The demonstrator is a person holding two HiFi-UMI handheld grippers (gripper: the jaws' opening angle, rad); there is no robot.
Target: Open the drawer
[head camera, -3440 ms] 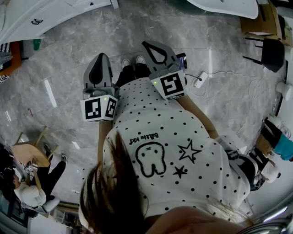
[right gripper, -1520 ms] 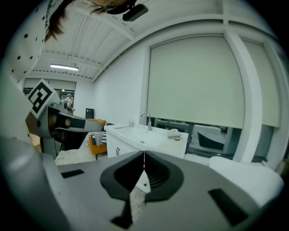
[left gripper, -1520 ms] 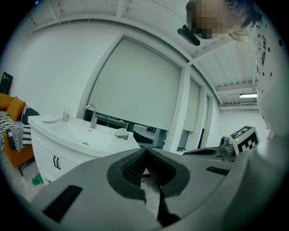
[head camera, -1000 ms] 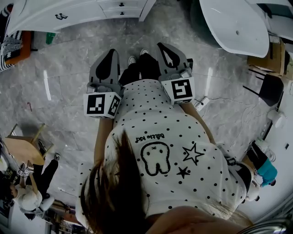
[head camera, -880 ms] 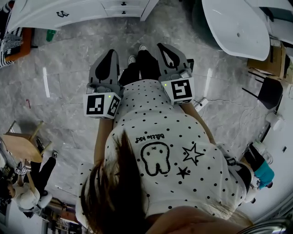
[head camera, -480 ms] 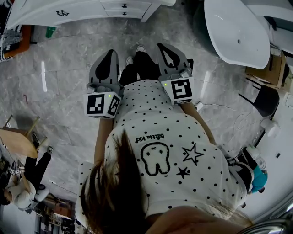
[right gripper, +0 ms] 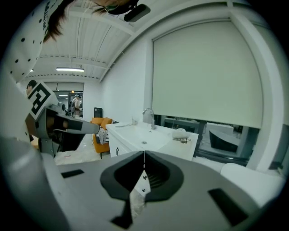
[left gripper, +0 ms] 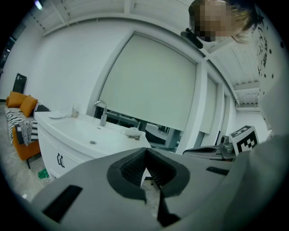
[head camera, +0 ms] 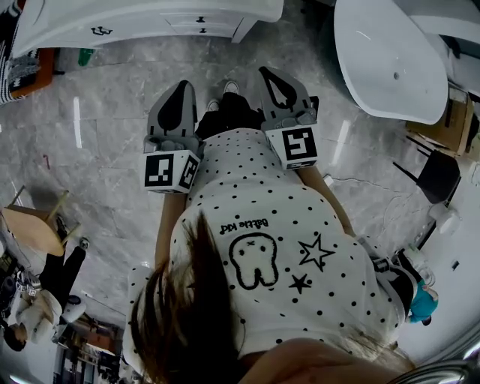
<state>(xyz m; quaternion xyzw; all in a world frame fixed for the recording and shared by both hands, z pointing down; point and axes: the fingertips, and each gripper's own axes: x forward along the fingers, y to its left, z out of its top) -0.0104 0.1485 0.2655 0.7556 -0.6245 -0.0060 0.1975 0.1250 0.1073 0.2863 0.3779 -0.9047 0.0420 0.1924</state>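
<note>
Drawer point(head camera: 216, 22) is sitting far ahead in the cabinet point(head camera: 90, 28), well apart from left gripper point(head camera: 182, 85) and right gripper point(head camera: 269, 73), both holding jaws closed and empty; one needs opening while lining up on its knob point(head camera: 200, 19).

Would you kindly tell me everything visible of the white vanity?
The vanity is a glossy white cabinet with a moulded basin top, a round drain and a chrome faucet. Dark handles sit on its fronts, which look shut. It stands on the grey marbled floor, with nothing touching its fronts.
</note>
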